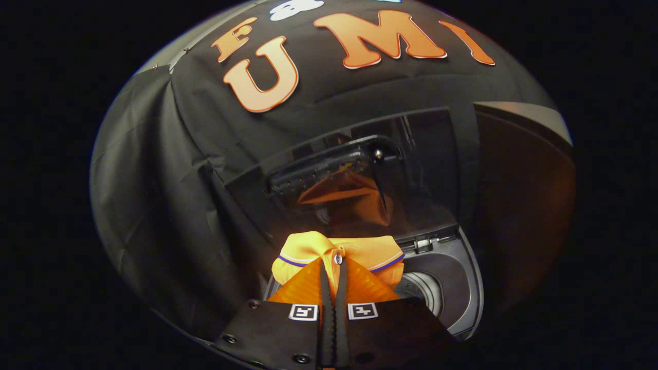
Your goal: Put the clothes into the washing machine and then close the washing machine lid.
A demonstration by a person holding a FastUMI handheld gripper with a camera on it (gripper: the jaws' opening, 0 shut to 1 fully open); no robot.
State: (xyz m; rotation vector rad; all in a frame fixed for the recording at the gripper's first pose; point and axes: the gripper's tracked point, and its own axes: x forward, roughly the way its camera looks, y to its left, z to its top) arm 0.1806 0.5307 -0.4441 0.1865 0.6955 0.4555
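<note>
Gripper (333, 267) at the bottom middle of the frame, fingers pressed close together, pinching the orange shirt (336, 254) by its collar near a small button; shirt bunched up just ahead of the fingers, hanging over the open top of the washing machine (452, 277); round dark drum (424, 290) low and to the right of the shirt; lid (349, 174) standing up behind, in the middle of the frame, shiny and dark, with an orange glow of the shirt in it; black cloth wall (154, 169) all around.
</note>
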